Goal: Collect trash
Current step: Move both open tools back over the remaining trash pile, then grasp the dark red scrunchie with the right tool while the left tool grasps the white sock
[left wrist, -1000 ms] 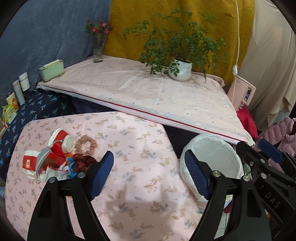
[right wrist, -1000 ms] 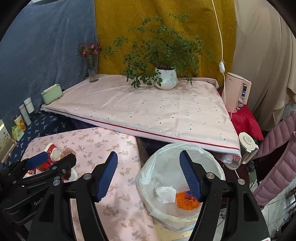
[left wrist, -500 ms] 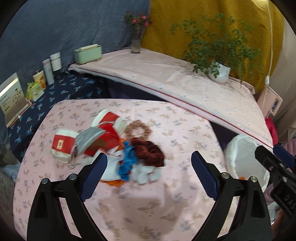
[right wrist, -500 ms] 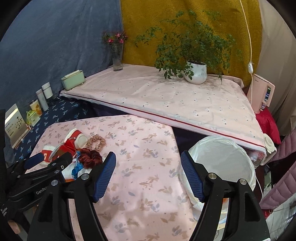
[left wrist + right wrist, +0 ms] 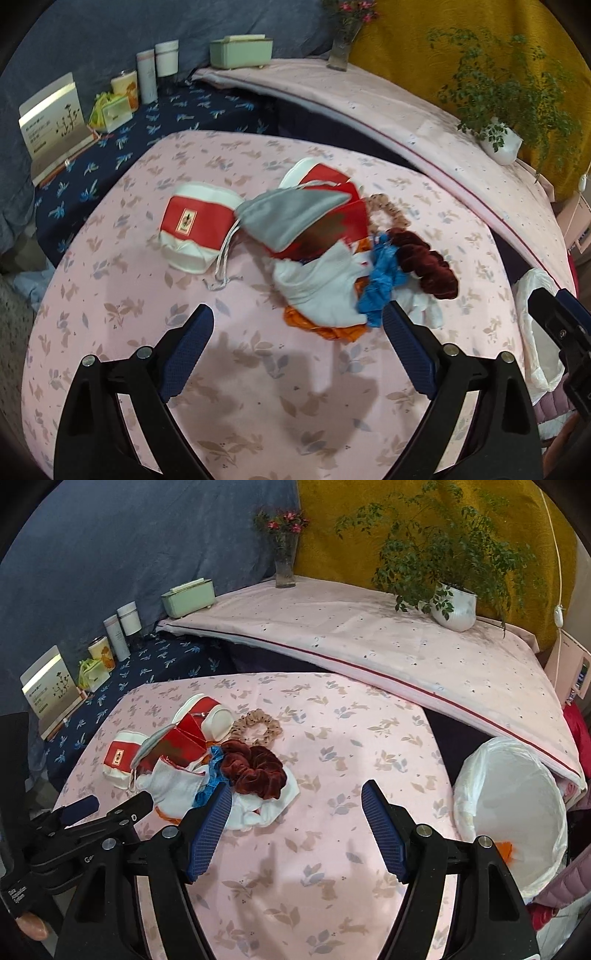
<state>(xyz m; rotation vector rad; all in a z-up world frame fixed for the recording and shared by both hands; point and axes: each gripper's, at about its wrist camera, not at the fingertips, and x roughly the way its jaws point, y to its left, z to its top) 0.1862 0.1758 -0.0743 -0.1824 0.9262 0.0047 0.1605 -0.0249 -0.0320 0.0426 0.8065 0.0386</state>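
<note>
A pile of litter lies on the pink floral table (image 5: 258, 387): two red-and-white paper cups (image 5: 192, 230), a grey pouch (image 5: 288, 218), white tissue (image 5: 321, 291), orange scrap (image 5: 325, 330), blue scrap (image 5: 380, 288), a dark red scrunchie (image 5: 424, 264) and a beige scrunchie (image 5: 255, 727). My left gripper (image 5: 297, 349) is open and empty, just short of the white tissue. My right gripper (image 5: 295, 827) is open and empty, to the right of the pile (image 5: 221, 768). The white-lined trash bin (image 5: 513, 812) stands at the table's right edge, with an orange scrap inside.
A higher pink-covered shelf (image 5: 369, 638) behind holds a potted plant (image 5: 452, 605), a flower vase (image 5: 284, 565) and a green box (image 5: 190, 598). Cups, bottles and a card (image 5: 55, 122) stand on the dark blue surface at left. A pink appliance (image 5: 572, 672) is at right.
Both grippers have swung left from the trash bin toward the pile. The left gripper is now much closer to the pile. Both stay open.
</note>
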